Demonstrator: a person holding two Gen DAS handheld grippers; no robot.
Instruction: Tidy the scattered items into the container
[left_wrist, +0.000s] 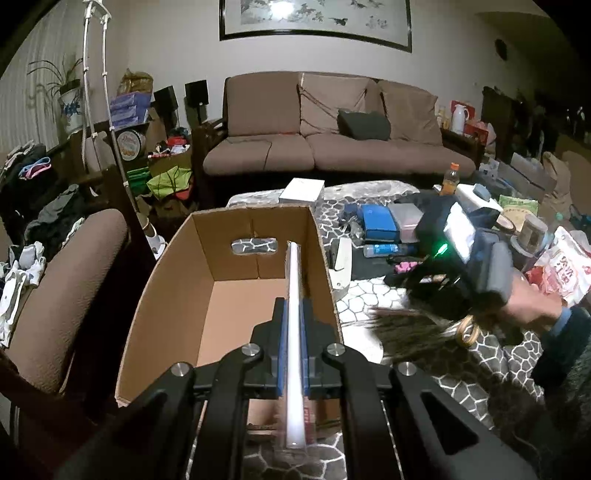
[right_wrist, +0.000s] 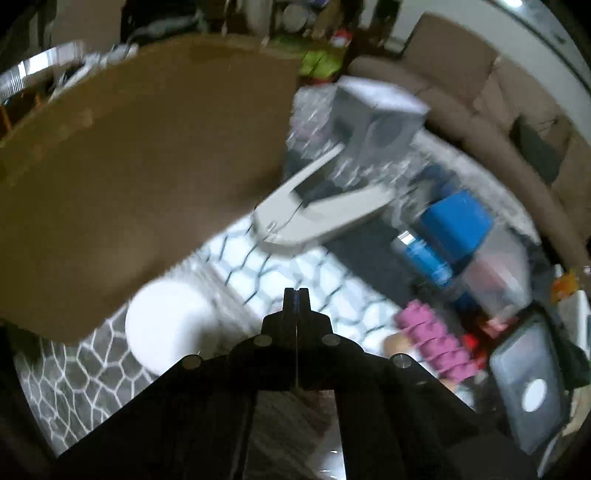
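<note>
Left gripper (left_wrist: 293, 332) clamped on a white rod (left_wrist: 295, 295) over the cardboard box (left_wrist: 170, 266); right gripper (right_wrist: 296, 295) shut and empty

In the left wrist view the rod runs up the centre of the frame from the jaws, its long axis in line with the fingers and its far end over the box interior near the far wall; release appears to need only an opening. In the right wrist view the jaws meet with nothing between them, over the patterned cloth (right_wrist: 280, 266); a white round item (right_wrist: 170, 325) lies just lower left, a pink item (right_wrist: 436, 343) lower right, the box wall upper left. Motion blur hides finer detail
</note>
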